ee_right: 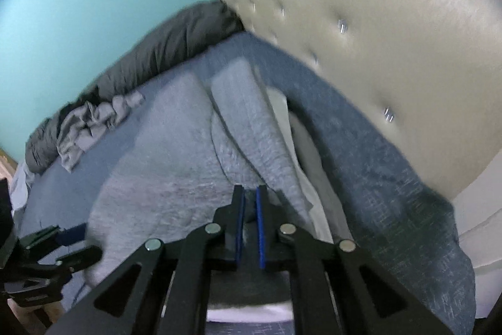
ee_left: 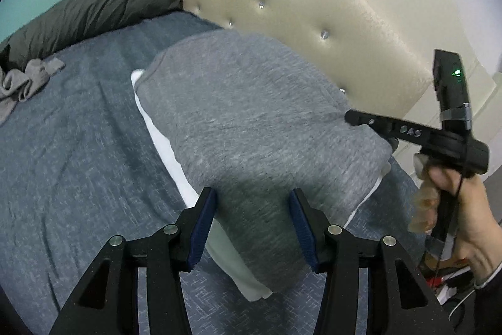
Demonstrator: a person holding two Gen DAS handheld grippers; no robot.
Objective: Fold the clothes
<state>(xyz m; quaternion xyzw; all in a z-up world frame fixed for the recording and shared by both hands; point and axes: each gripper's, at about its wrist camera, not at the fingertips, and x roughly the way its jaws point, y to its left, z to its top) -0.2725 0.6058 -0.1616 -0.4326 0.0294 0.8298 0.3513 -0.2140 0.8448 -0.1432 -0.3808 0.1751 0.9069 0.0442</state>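
A folded grey knit garment (ee_left: 251, 115) lies on top of a white garment (ee_left: 163, 143) on the blue bedspread (ee_left: 78, 146). My left gripper (ee_left: 252, 225) is open, its blue pads on either side of the grey garment's near edge and gripping nothing. A hand holds my right gripper (ee_left: 360, 123) at the garment's right edge. In the right wrist view, my right gripper (ee_right: 250, 209) is shut on a fold of the grey garment (ee_right: 175, 165). The white garment (ee_right: 301, 146) shows beside it. The left gripper (ee_right: 62, 247) appears at the lower left.
A crumpled light grey garment (ee_left: 25, 80) (ee_right: 94, 127) lies at the far side of the bed against a dark grey pillow (ee_left: 94, 8) (ee_right: 157, 58). The cream tufted headboard (ee_left: 298, 5) (ee_right: 376, 36) stands close on the right, with a teal wall (ee_right: 94, 5) behind.
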